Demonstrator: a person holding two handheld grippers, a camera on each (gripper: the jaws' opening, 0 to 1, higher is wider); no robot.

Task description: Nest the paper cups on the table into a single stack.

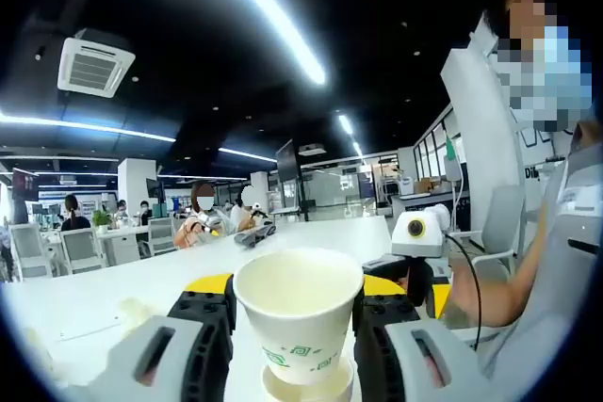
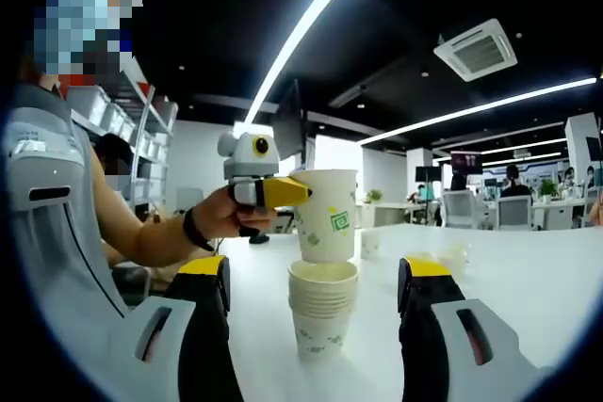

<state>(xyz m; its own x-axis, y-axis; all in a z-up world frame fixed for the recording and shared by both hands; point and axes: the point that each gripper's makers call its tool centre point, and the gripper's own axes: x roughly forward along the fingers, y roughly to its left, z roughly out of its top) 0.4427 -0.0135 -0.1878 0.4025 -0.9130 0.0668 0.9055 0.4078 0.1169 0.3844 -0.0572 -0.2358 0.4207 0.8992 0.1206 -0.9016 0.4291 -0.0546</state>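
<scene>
A white paper cup (image 1: 298, 322) with a green print stands upright between my left gripper's (image 1: 296, 294) black, yellow-tipped jaws, which are shut on it. Just under it shows the rim of the cup stack (image 1: 306, 385). In the right gripper view that held cup (image 2: 327, 214) hangs slightly above a stack of several nested cups (image 2: 322, 313) on the white table (image 2: 528, 270), with the left gripper (image 2: 283, 193) reaching in from the left. My right gripper (image 2: 318, 270) is open, its jaws wide on either side of the stack without touching it. The right gripper (image 1: 415, 275) also appears beyond the cup.
The person holding the grippers sits close to the table edge (image 1: 556, 261), with a forearm (image 2: 151, 233) reaching across. A small pale object (image 2: 454, 253) lies farther along the table. People sit at desks (image 1: 203, 218) in the background, beyond a dark object (image 1: 252, 234) on the table.
</scene>
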